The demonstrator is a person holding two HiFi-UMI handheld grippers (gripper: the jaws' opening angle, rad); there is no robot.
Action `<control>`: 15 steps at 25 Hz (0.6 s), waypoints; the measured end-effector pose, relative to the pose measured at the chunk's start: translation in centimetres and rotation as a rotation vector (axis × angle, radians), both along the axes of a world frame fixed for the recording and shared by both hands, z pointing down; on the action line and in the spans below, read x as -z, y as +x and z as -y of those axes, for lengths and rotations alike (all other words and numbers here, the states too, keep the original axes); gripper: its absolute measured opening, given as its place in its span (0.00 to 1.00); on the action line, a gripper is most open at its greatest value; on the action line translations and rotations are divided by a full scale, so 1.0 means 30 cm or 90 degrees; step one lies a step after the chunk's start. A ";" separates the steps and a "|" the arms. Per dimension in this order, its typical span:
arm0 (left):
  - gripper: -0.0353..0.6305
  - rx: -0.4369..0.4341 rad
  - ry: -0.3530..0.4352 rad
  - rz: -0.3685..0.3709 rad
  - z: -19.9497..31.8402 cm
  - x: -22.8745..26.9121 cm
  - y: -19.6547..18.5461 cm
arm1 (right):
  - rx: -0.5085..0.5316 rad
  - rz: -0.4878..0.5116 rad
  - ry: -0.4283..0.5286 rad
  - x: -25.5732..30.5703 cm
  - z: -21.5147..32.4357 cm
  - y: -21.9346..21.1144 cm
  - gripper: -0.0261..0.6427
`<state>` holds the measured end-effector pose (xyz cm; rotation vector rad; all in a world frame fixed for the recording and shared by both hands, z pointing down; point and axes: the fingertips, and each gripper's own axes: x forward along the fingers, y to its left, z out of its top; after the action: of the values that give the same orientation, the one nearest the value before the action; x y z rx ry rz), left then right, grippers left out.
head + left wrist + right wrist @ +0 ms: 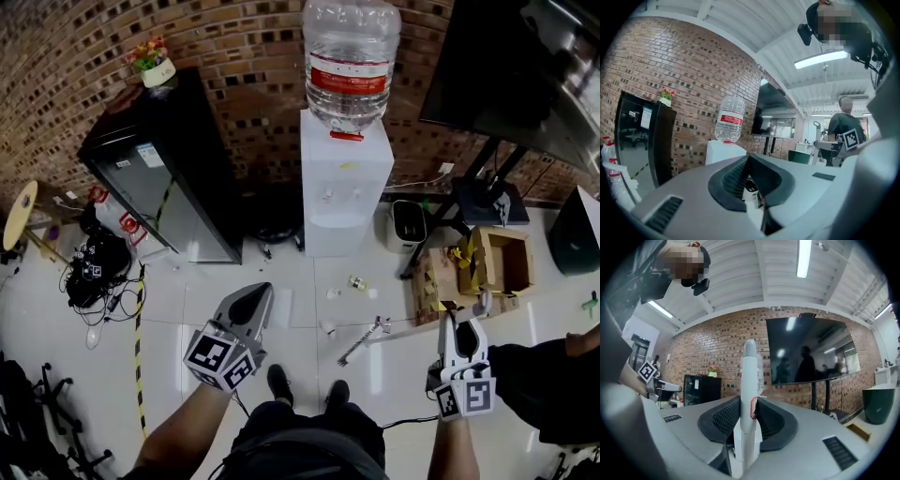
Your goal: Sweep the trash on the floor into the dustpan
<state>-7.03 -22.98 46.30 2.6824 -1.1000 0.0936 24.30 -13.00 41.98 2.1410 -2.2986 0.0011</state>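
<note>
Inspection of sweeping task. The right gripper [463,334] is clamping a white handle [749,394], apparently the broom's. What looks like the broom head [362,343] is resting on the floor [234,281]. The left gripper [255,302] is hanging with jaws together, carrying nothing. Trash scraps [357,282] are lying loose near the water dispenser [343,178]. No dustpan is showing in any view. Judgement: nothing is collected yet, and the whole sweep is waiting to be done.
</note>
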 end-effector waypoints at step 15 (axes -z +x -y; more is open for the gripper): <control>0.07 0.086 -0.043 0.044 -0.146 -0.256 0.189 | 0.115 0.003 -0.067 -0.457 0.016 0.148 0.22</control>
<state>-1.35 -18.59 54.00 2.5558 -1.2712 0.1967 28.75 -13.47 55.68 1.8811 -2.4269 0.1237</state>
